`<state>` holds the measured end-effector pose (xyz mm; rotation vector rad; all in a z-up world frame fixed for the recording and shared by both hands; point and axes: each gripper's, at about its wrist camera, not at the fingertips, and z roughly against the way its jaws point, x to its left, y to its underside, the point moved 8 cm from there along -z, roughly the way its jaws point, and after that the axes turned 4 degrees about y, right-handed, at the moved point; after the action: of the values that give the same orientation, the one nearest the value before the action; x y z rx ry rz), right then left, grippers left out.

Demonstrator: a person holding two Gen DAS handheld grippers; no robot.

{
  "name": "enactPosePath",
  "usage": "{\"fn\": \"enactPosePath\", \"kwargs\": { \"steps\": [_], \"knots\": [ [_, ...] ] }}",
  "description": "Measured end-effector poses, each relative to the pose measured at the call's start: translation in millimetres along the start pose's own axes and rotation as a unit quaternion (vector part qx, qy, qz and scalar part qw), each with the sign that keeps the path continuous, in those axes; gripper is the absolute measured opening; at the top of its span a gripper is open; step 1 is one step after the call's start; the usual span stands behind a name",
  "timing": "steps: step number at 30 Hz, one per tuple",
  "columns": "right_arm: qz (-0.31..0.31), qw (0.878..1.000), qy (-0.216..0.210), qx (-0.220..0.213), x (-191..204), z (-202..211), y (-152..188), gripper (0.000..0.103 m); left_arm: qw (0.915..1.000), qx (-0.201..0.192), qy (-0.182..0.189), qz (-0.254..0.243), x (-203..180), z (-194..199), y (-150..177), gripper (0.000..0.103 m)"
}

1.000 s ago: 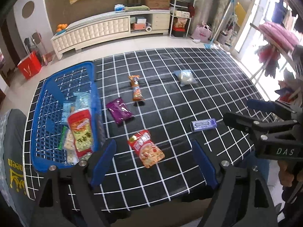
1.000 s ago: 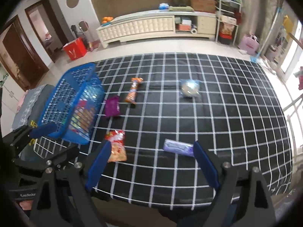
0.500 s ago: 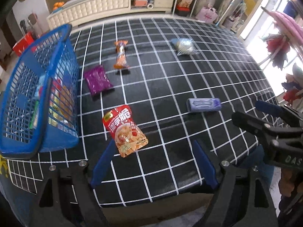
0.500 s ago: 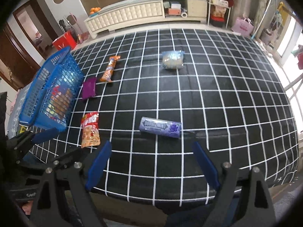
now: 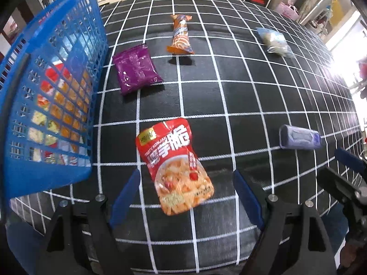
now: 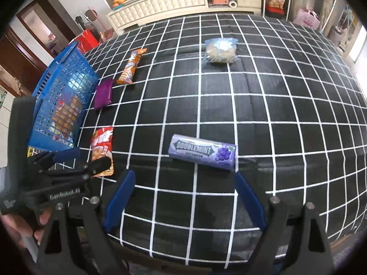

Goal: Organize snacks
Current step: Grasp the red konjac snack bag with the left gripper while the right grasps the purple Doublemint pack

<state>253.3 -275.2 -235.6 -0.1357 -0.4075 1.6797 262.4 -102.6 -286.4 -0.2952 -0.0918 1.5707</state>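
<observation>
A red konjac snack pouch [image 5: 175, 163] lies flat on the black grid cloth, its lower half between the blue fingertips of my left gripper [image 5: 187, 178], which stands open above it without touching. A purple Doublemint gum pack [image 6: 201, 151] lies just beyond my right gripper [image 6: 184, 178], also open and holding nothing. The blue basket [image 5: 27, 178] at the left holds several snack packets. A purple pouch [image 5: 135, 68], an orange wrapped bar [image 5: 181, 35] and a clear bag [image 5: 274, 42] lie farther out on the cloth.
The cloth's near edge [image 6: 183, 261] runs just under both grippers. A white low cabinet [image 6: 160, 2] and shelves stand along the far wall, with a red bag [image 6: 88, 41] on the floor. A hand [image 6: 34, 226] grips the left tool's handle.
Both grippers have sunk toward the cloth and tipped downward. The red pouch now sits between the left fingertips, and the gum pack has come close to the right ones. Jaws stay open.
</observation>
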Motion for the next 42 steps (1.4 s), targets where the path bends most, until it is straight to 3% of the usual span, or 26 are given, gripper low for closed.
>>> {"fn": "enactPosePath", "kwargs": {
  "steps": [7,13,16,18,21,29,33,38,42],
  "knots": [
    [-0.013,1.000,-0.001,0.011,-13,-9,6,0.091,0.9991,-0.003,-0.040,-0.013,1,-20,-14,0.081],
    [-0.019,1.000,0.006,0.008,-20,-3,7,0.091,0.9996,-0.009,-0.028,0.005,7,-26,-15,0.078],
    [-0.020,1.000,0.007,0.009,-20,-1,9,0.091,0.9995,-0.017,-0.027,0.008,8,-20,-15,0.055],
    [-0.022,1.000,0.007,0.011,-20,-1,11,0.091,0.9998,-0.010,-0.020,0.000,8,-15,-8,0.034],
    [-0.022,1.000,0.004,0.014,-19,-2,14,0.091,0.9997,-0.006,-0.012,-0.020,4,-10,-4,0.027],
    [0.005,1.000,0.012,0.014,-17,3,13,0.091,0.9993,-0.023,0.027,-0.016,-11,15,7,0.024],
    [0.028,0.999,0.027,0.024,-23,-5,6,0.091,0.9970,-0.029,0.069,-0.019,-24,31,11,0.024],
    [0.109,0.993,0.029,0.028,-14,-19,-5,0.091,0.9964,-0.029,0.075,-0.027,-30,37,18,0.024],
    [0.192,0.980,0.056,0.015,-5,-31,-12,0.091,0.9964,-0.025,0.076,-0.029,-37,36,23,0.024]
  ]
}}
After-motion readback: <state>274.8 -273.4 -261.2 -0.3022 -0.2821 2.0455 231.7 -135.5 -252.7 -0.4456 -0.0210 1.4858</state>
